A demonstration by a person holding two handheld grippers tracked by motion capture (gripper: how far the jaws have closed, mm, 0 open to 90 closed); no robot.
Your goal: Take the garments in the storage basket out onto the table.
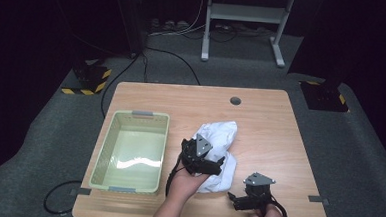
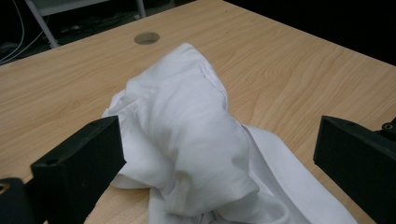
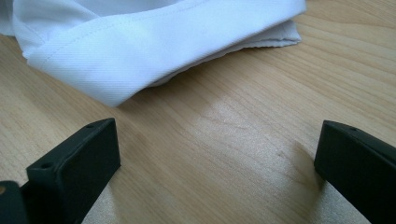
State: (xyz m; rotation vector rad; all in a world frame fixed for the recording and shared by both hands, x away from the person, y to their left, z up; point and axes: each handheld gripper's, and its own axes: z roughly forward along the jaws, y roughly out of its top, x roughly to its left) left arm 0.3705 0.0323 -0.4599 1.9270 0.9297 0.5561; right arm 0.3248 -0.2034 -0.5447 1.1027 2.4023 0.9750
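A crumpled white cloth point(image 1: 220, 140) lies on the wooden table point(image 1: 270, 127), right of a pale green basket point(image 1: 131, 153). My left gripper point(image 1: 213, 162) hovers over the cloth's near part, jaws wide open. In the left gripper view the bunched cloth point(image 2: 187, 135) rises between the two black jaws. My right gripper point(image 1: 234, 198) stands open low near the table's front edge, just right of the cloth's near end. Its own view shows the cloth's hemmed edge point(image 3: 154, 51) a short way ahead, with bare wood between the jaws.
The green basket is empty and stands at the table's left. A round cable hole point(image 1: 235, 100) sits near the far edge. Beyond the table are a white stand point(image 1: 245, 21) and floor cables point(image 1: 168, 57). Bare wood stretches to the right of the cloth.
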